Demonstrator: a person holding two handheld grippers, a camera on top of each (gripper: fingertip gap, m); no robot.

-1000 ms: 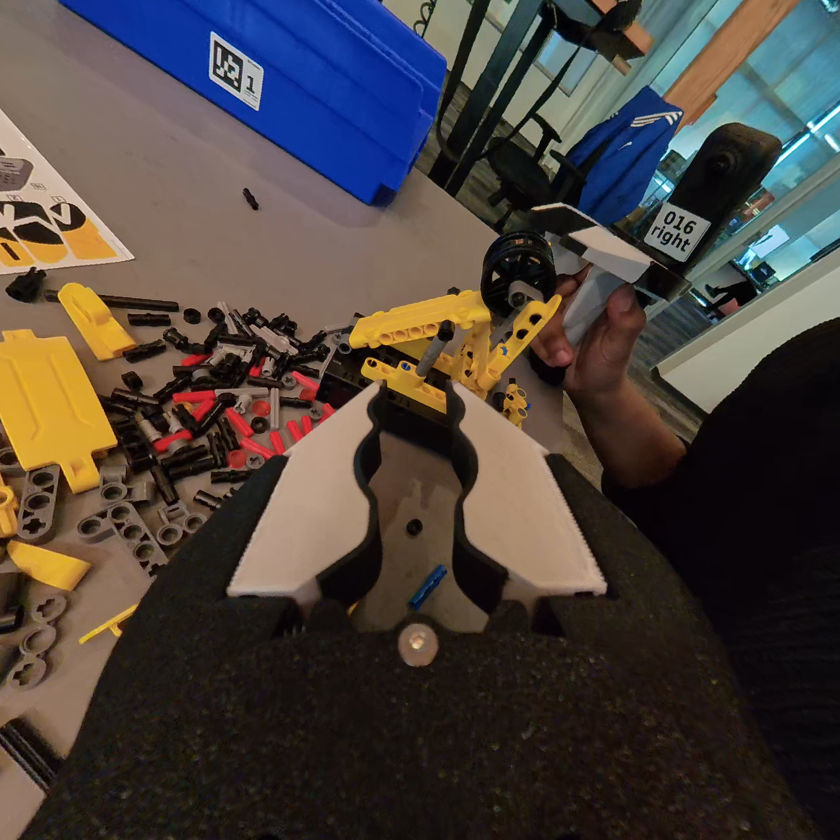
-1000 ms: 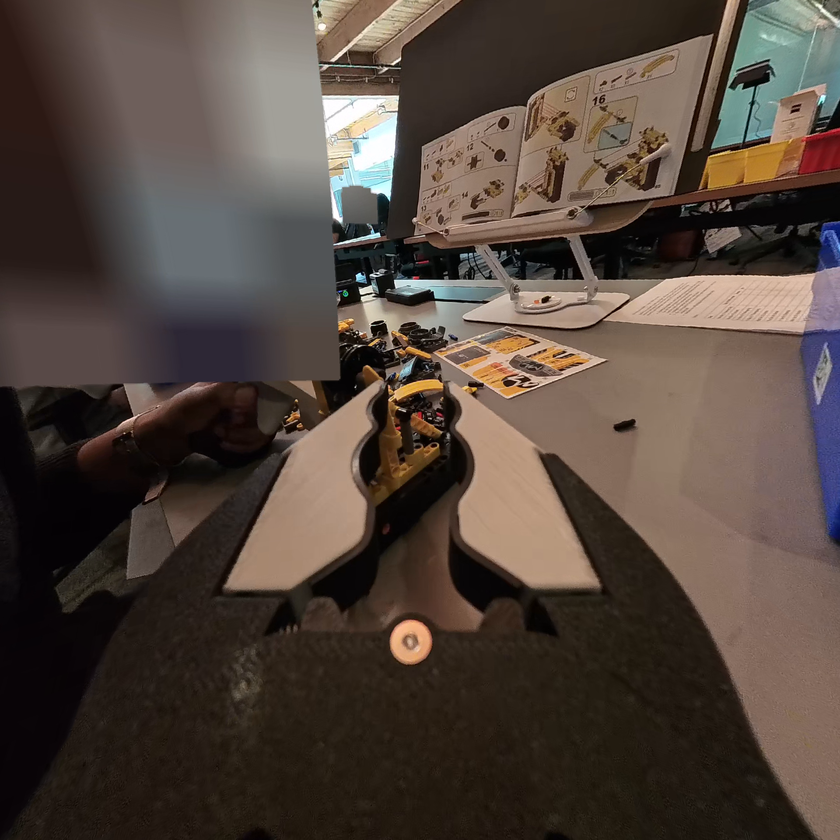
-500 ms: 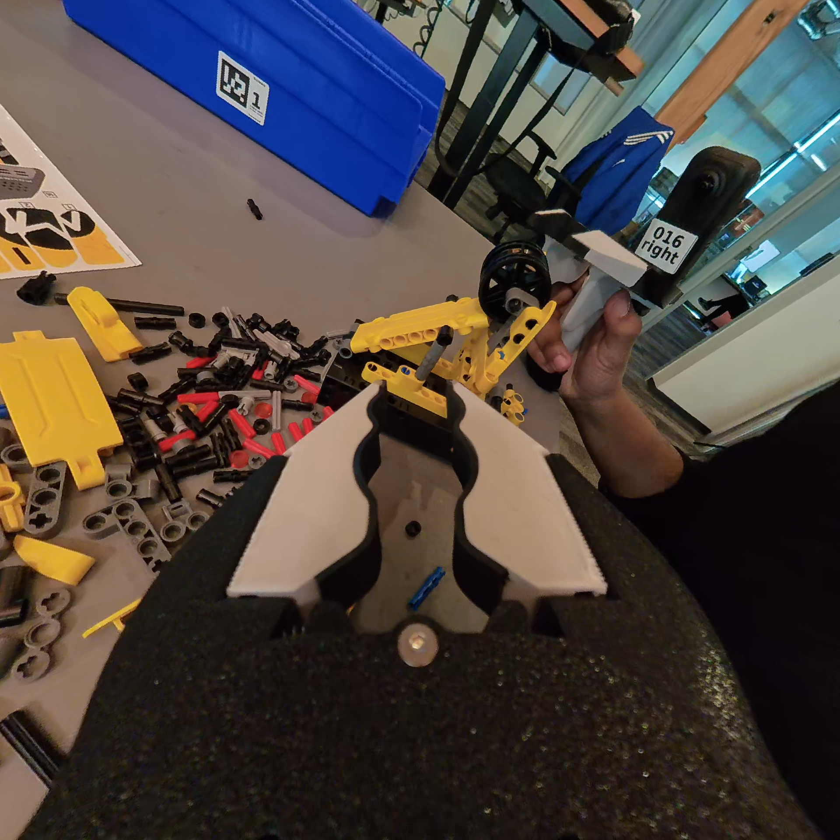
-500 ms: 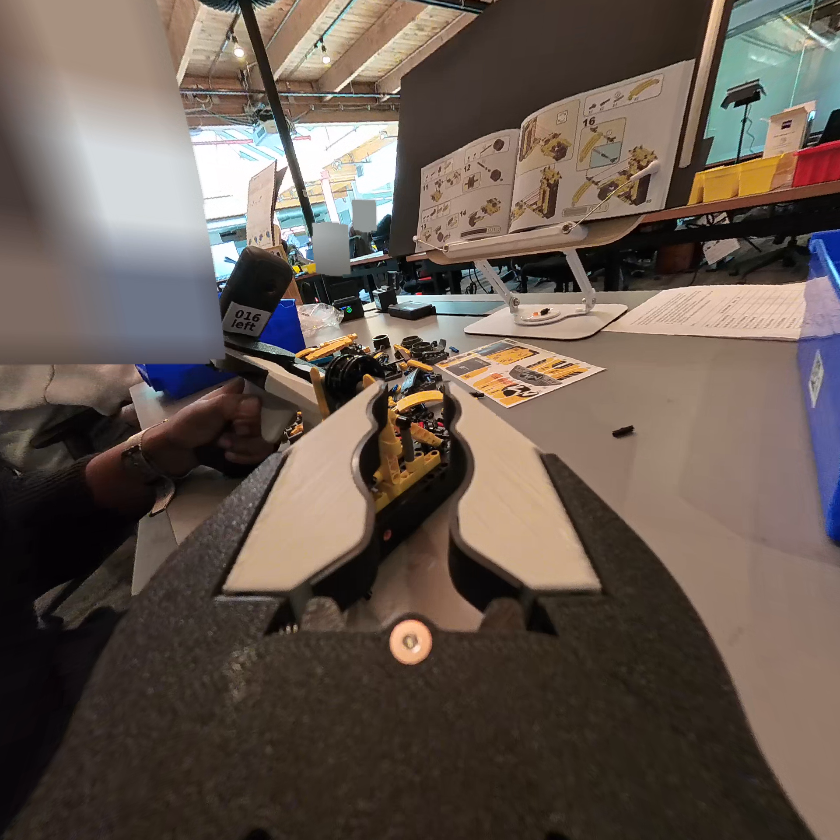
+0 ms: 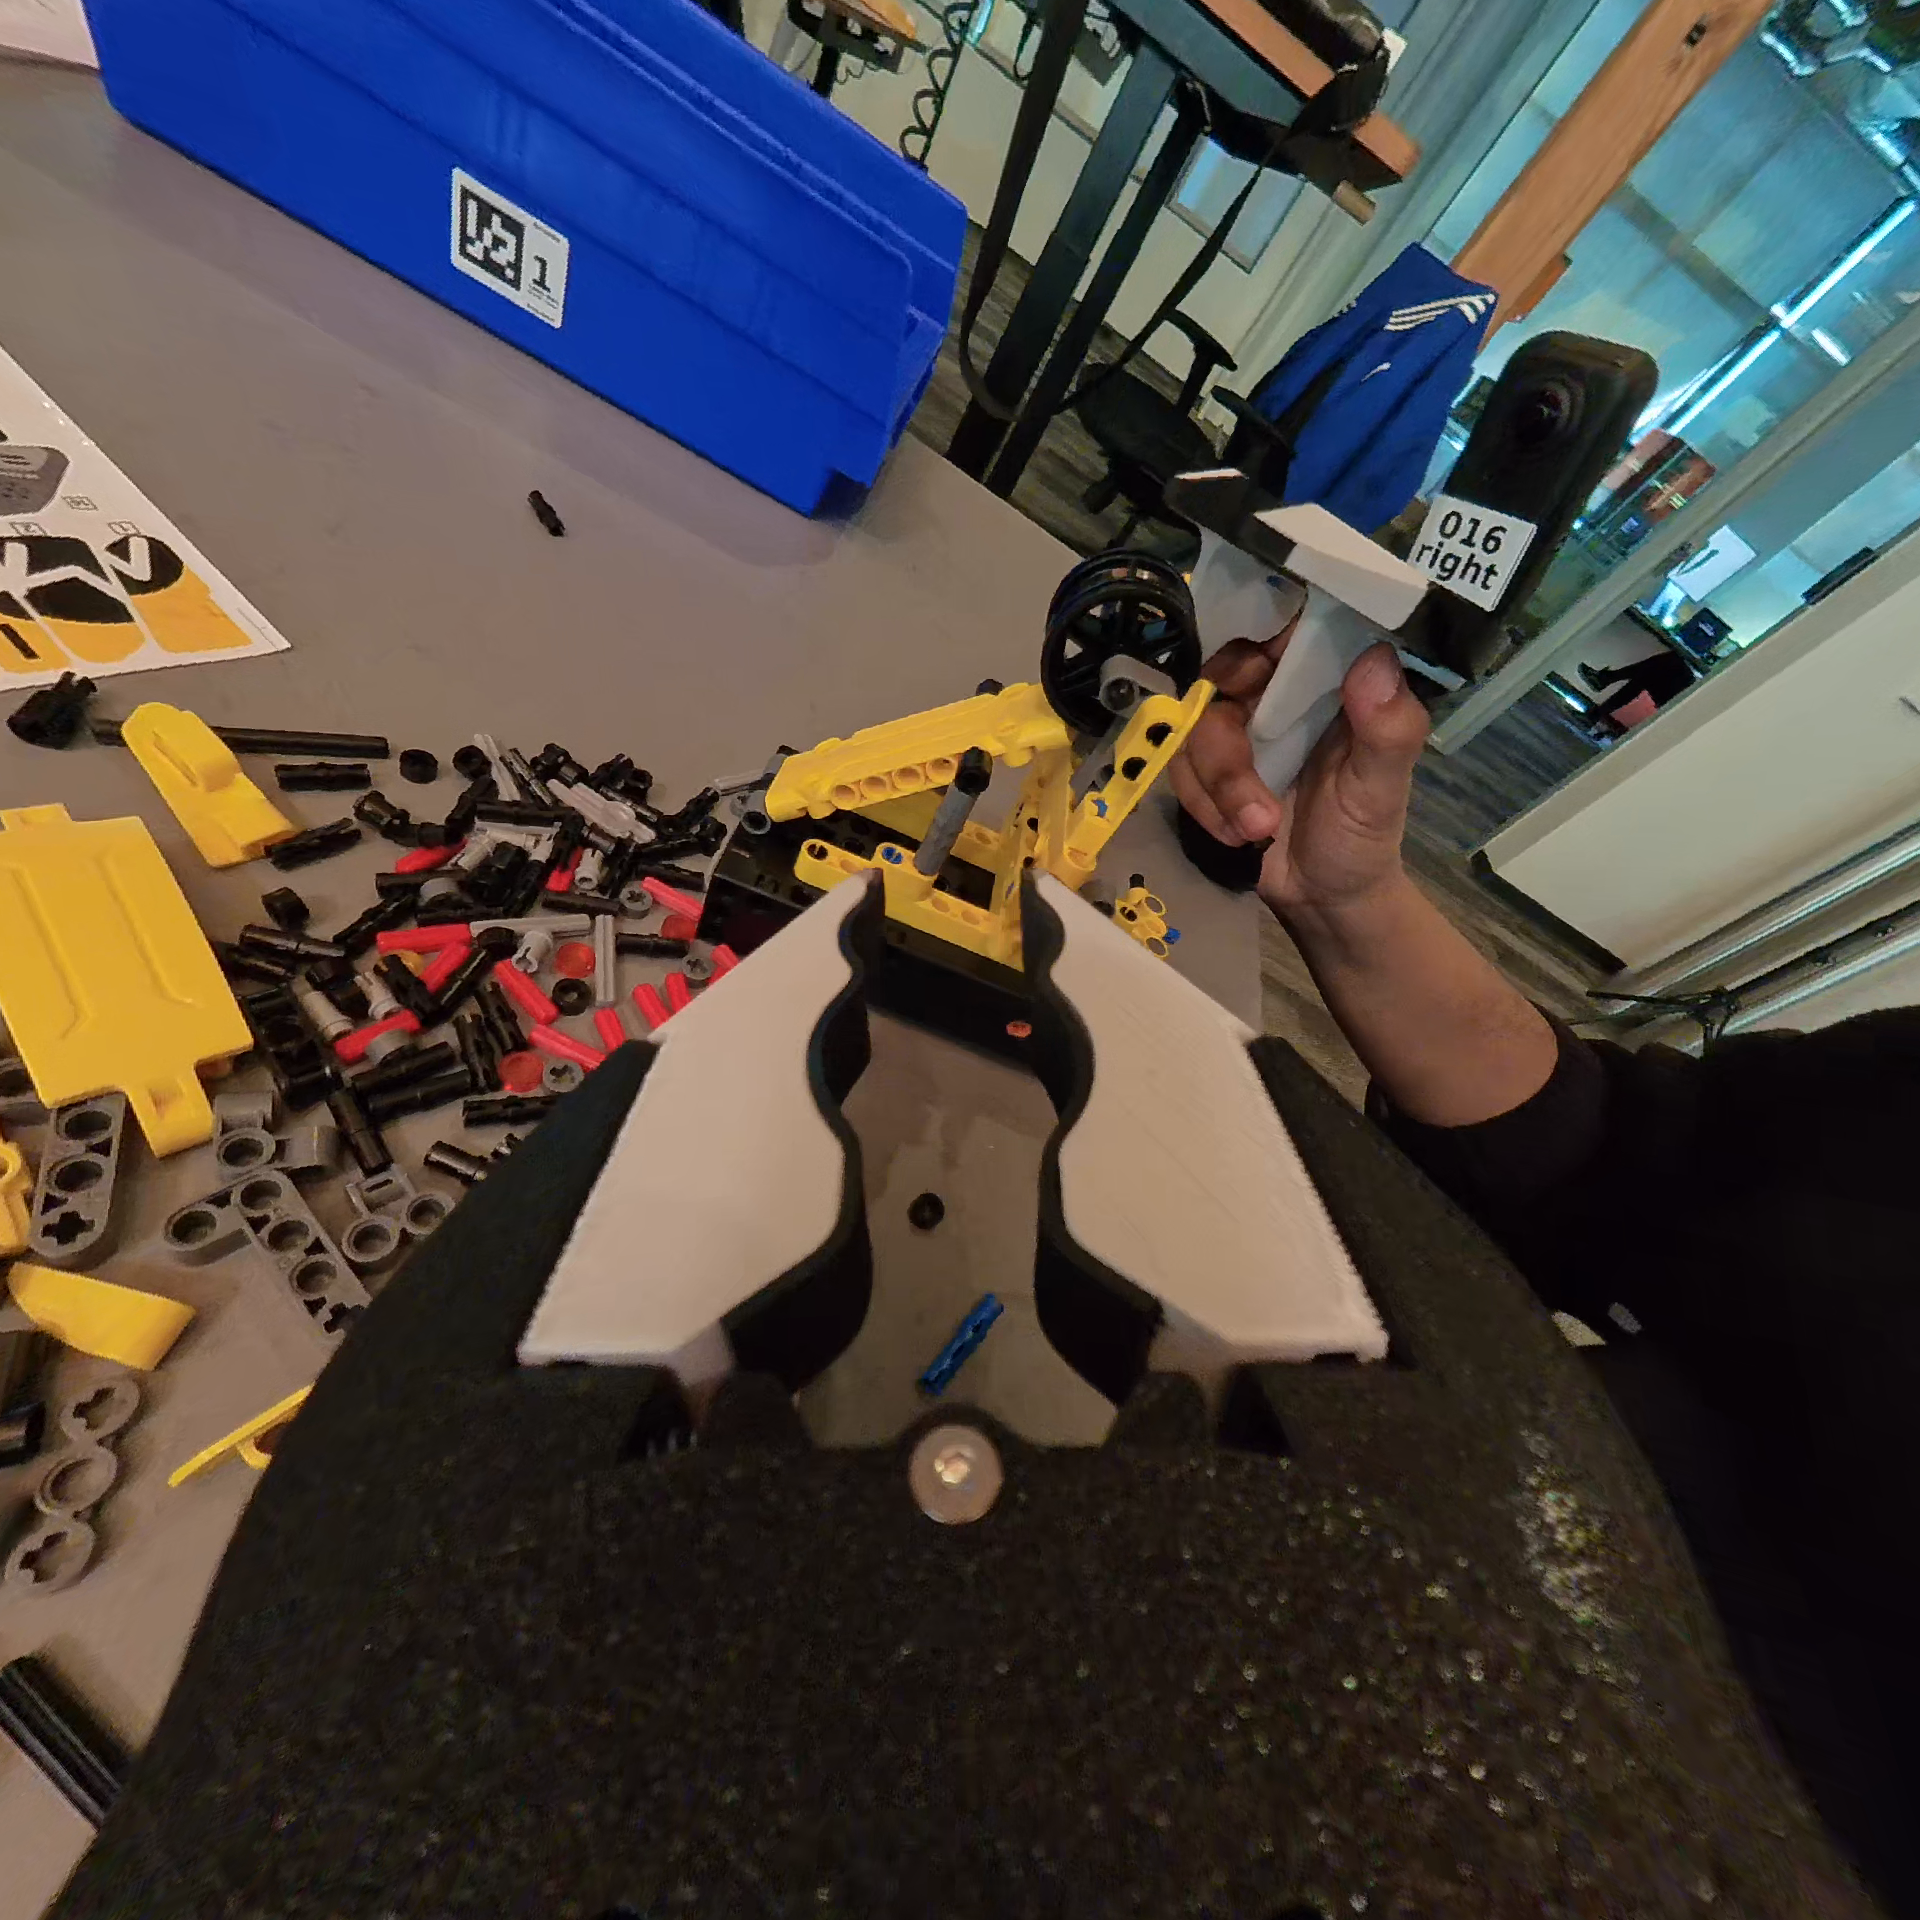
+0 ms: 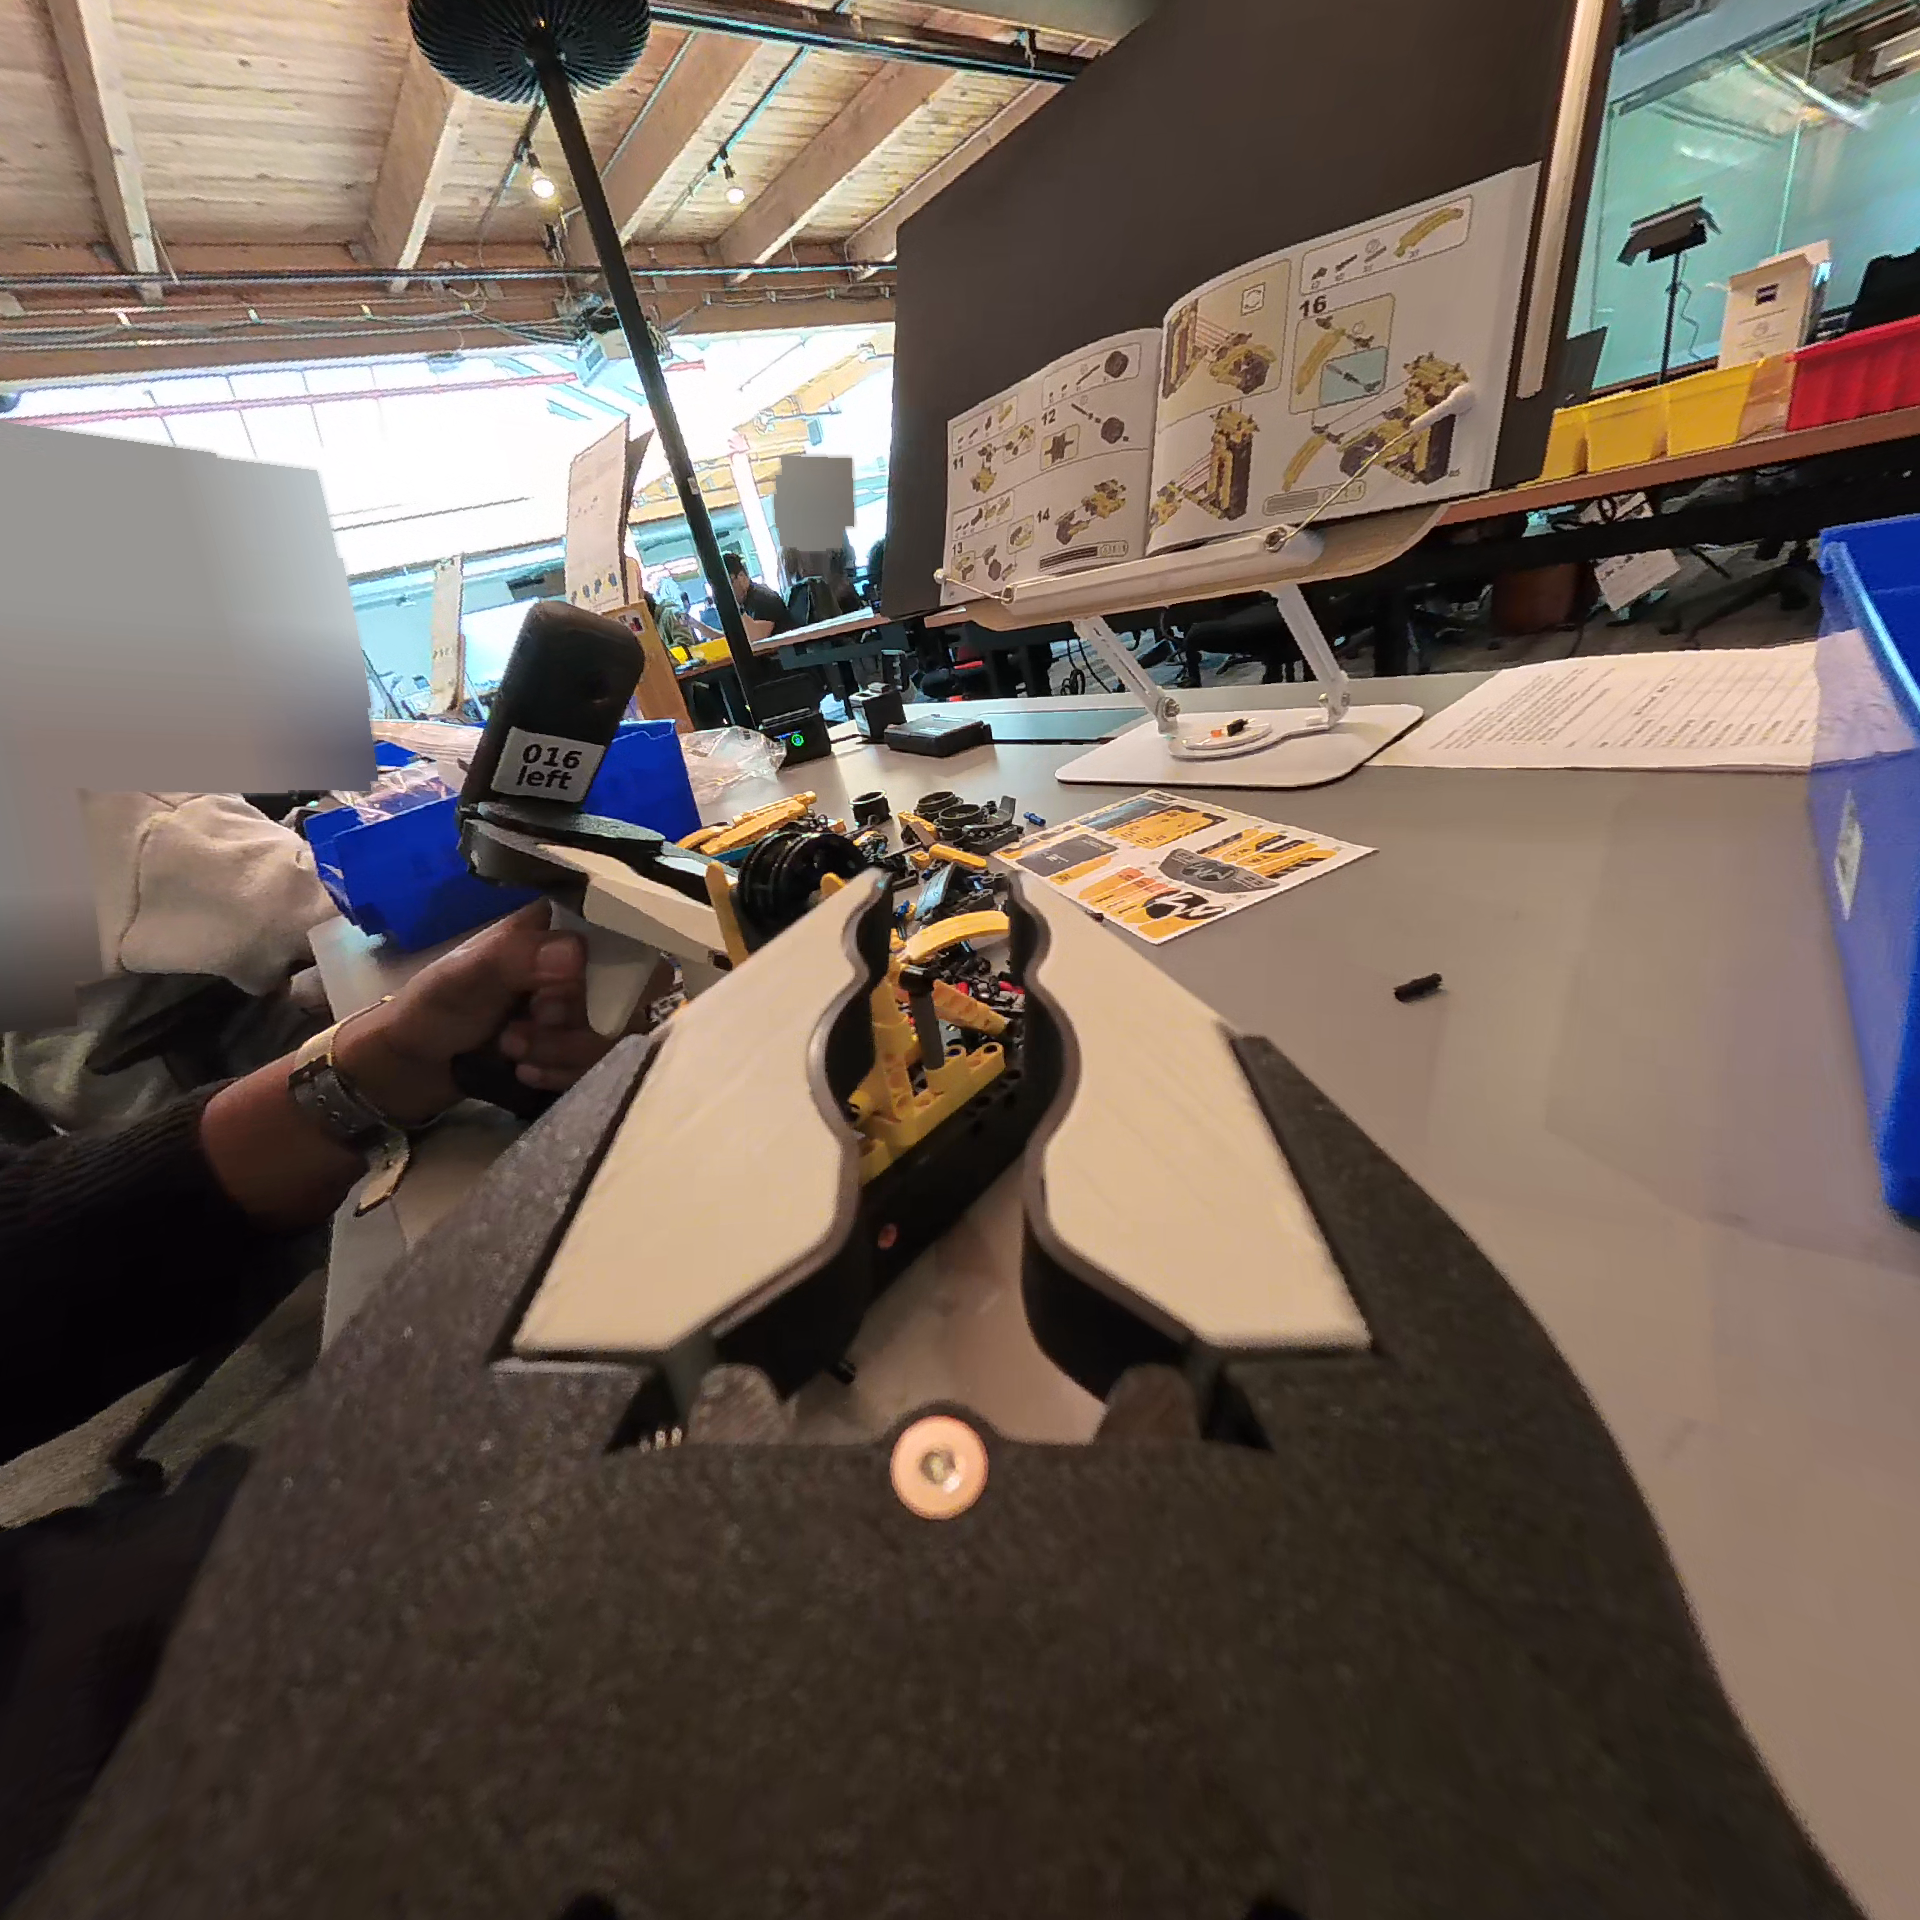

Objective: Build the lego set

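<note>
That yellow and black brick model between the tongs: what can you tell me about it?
The brick model is a half-built plastic assembly: yellow holed beams on a black base, a grey rod standing up through them, and a black spoked wheel at its upper end. It is held tilted above the grey table, gripped by both the left tongs and the right tongs. Loose pieces lie beside it.

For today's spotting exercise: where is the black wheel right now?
In the left wrist view, the black wheel tops the yellow model, upper centre-right, beside the hand.
</note>
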